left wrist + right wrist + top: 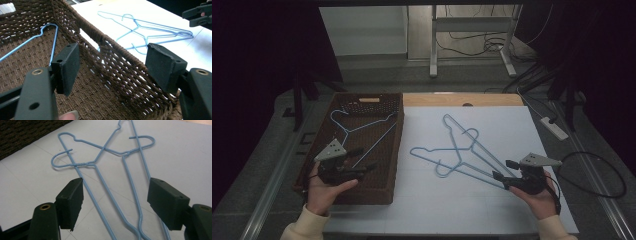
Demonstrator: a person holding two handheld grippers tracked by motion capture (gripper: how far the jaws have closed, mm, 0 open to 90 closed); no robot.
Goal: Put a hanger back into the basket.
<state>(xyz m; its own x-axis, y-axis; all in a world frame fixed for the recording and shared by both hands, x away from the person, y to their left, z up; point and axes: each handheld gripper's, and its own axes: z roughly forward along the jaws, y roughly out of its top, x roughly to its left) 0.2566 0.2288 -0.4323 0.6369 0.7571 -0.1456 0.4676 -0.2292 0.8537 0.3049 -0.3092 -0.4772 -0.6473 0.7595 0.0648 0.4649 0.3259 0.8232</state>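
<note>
Roughly, by size: table [492,210], white top, fills the centre and right of the high view; basket [382,150], dark wicker, sits on its left part, one blue hanger [357,127] lying inside it, hook toward the far left corner.

Two more hangers [457,150] lie crossed on the white sheet at mid-frame, overlapping; hooks at centre, long wires running down-right toward the right gripper [507,175]; their lower ends lie right at its tips.

Right gripper, lower right of frame; jaws wide apart, gripping nothing. In the right gripper view the wires [112,195] pass up between the two pads [71,202], long axis running away from the camera, nearly in line with the jaws; judged the nearer hand for the pick by far.

Left gripper [364,167], lower left, held over the basket's near end; jaws fully spread, nothing in them. In the left gripper view the basket wall [112,57] crosses between the pads [67,67]; the crossed pair shows beyond, upper right.

Hard to make out: which hanger lies on top at the crossing; the wires' near ends run off the bottom of the right gripper view; whether the jaws touch a wire, cannot tell.
</note>
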